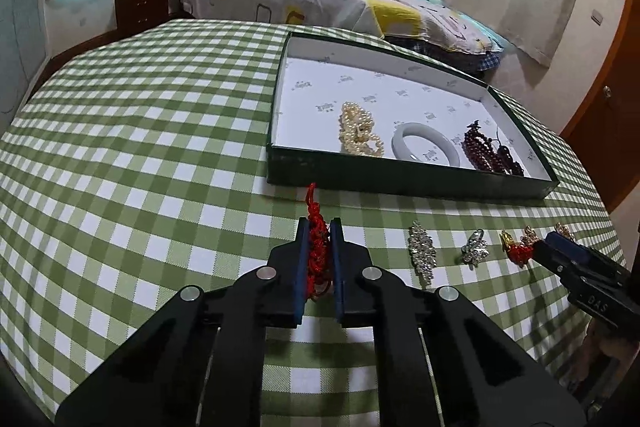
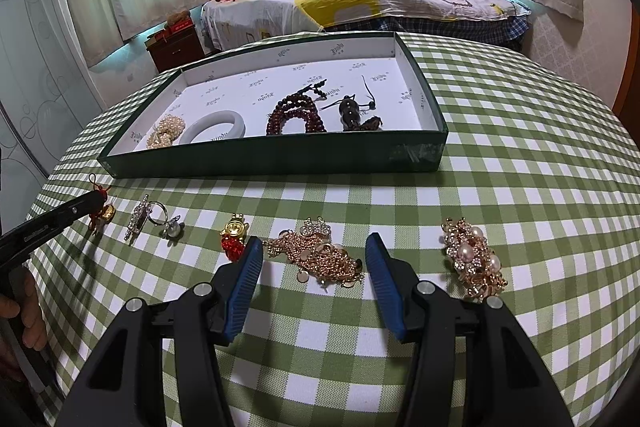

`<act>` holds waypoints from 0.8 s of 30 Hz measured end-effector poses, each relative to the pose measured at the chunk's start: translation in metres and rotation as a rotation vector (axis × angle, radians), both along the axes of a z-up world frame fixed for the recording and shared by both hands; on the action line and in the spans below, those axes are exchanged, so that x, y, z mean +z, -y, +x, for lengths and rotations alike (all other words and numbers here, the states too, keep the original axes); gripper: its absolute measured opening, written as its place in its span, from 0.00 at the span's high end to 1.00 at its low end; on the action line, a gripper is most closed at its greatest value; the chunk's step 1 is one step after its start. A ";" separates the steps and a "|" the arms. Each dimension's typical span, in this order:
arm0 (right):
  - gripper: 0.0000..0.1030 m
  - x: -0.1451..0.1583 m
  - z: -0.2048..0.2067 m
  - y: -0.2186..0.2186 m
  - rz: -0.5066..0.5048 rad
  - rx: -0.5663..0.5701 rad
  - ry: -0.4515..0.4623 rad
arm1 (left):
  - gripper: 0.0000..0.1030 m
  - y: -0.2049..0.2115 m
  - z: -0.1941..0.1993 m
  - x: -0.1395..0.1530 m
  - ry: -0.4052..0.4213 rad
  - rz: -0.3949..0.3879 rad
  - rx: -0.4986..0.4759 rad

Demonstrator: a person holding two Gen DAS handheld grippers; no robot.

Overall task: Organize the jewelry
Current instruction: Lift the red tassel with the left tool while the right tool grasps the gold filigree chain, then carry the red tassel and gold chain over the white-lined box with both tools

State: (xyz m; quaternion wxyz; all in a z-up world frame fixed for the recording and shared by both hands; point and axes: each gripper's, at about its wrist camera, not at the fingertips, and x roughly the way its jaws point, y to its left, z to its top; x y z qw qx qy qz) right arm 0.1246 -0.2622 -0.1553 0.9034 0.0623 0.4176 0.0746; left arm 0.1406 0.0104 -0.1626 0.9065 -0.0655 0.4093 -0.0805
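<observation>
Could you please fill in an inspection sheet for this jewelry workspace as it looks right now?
Surface: green checked cloth on the table.
Job's things: green box holding pearls, white bangle, dark red beads; brooches and a gold chain loose in front.
Clutter: nothing seen.
Grippers: left claw shut on a red knotted cord; right claw open over the gold chain.
Cables: nothing seen.
Surroundings: bed, curtains, nightstand.
</observation>
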 end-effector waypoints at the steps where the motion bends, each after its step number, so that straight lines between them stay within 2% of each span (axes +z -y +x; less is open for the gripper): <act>1: 0.49 0.000 0.000 0.000 0.000 0.000 0.000 | 0.90 0.000 -0.001 0.000 0.002 0.000 -0.001; 13: 0.49 0.000 0.001 0.001 -0.005 -0.003 -0.004 | 0.90 -0.002 -0.007 0.003 0.012 -0.003 0.001; 15: 0.53 0.000 0.002 -0.001 -0.022 0.003 -0.006 | 0.90 -0.001 -0.007 0.003 0.011 -0.004 -0.001; 18: 0.66 0.000 0.002 -0.006 -0.049 0.027 -0.008 | 0.90 0.000 -0.008 0.003 0.010 -0.002 -0.006; 19: 0.76 0.000 0.002 -0.007 -0.054 0.030 -0.008 | 0.90 0.001 -0.008 0.003 0.010 -0.001 -0.007; 20: 0.83 0.000 0.002 -0.007 -0.059 0.034 -0.009 | 0.90 0.002 -0.009 0.003 0.010 0.000 -0.008; 24: 0.85 0.001 0.001 -0.007 -0.061 0.050 -0.010 | 0.90 0.003 -0.009 0.003 0.014 -0.001 -0.006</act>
